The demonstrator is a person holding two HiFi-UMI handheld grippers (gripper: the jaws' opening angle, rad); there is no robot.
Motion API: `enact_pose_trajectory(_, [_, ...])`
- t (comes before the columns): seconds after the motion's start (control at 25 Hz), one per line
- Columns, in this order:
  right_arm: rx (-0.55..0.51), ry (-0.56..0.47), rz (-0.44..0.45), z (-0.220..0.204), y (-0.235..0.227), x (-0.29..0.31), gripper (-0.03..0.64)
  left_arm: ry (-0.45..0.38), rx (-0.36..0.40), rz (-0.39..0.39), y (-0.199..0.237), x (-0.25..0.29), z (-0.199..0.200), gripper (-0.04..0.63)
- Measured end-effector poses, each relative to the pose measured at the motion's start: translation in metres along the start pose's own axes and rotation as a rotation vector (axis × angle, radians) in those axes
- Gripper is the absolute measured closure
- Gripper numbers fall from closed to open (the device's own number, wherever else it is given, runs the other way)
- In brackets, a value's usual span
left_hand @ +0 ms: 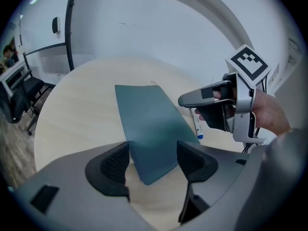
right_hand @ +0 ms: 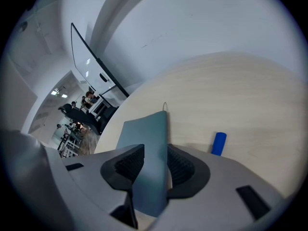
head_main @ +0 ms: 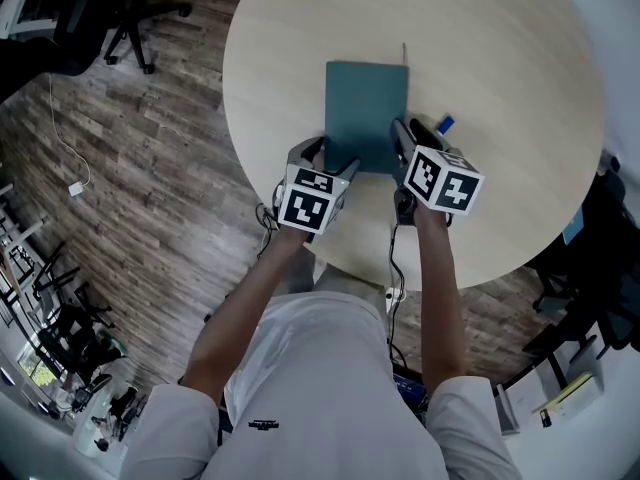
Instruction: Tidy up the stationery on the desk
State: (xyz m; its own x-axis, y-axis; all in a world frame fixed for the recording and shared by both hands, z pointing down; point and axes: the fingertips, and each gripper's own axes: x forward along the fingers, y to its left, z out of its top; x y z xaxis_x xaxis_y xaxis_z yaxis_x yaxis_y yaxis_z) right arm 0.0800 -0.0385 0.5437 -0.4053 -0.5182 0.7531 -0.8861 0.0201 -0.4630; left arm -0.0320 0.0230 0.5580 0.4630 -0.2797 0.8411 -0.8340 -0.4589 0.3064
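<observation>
A teal notebook (head_main: 366, 108) is seen lying near the middle of a round, pale wooden table (head_main: 500, 88), with its long sides running from 12 to 6 o'clock in the head view. A thin ribbon (head_main: 404, 52) is shown sticking out past its 1 o'clock corner. A pen (left_hand: 197, 125) with a white barrel and a blue cap is laid just beside the notebook's right edge, at about 4 o'clock from the book's centre.

The left tongs (left_hand: 153, 160) are held wide apart at the notebook's 7 o'clock corner. That corner is framed between the two pads but is pressed by neither, and bare table is seen in the gap below it. Nothing is gripped there.

The right tongs (right_hand: 155, 160) are set at the 5 o'clock corner and are rolled to one side. Their gap is narrower than the left pair's and is filled by the notebook's right edge. The cover lies against one pad and a pale strip of page edges is seen by the other, so the book is taken to be gripped there. The pen's cap is seen at 3 o'clock from these tongs, apart from them.

Beyond the table, at 10 o'clock in the head view, a dark office chair (head_main: 130, 18) is stood on a wooden floor (head_main: 150, 198).
</observation>
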Motion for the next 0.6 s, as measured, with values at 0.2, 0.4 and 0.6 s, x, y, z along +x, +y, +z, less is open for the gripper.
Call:
enact_pose_trajectory(0.2, [0.027,-0.064,-0.034,0.000,-0.006,-0.028,0.449,-0.043,0.013,0.005,-0.013,-0.018,0.005,0.284])
enact_pose_trajectory(0.4, [0.072,-0.094,-0.113,-0.007,-0.034,-0.048,0.449,-0.072,0.031,-0.043,-0.035,-0.027,0.013,0.285])
enact_pose_trajectory(0.6, [0.123,-0.096,-0.187,-0.017,-0.062,-0.057,0.449,-0.048,0.046,-0.129,-0.060,-0.017,0.011,0.290])
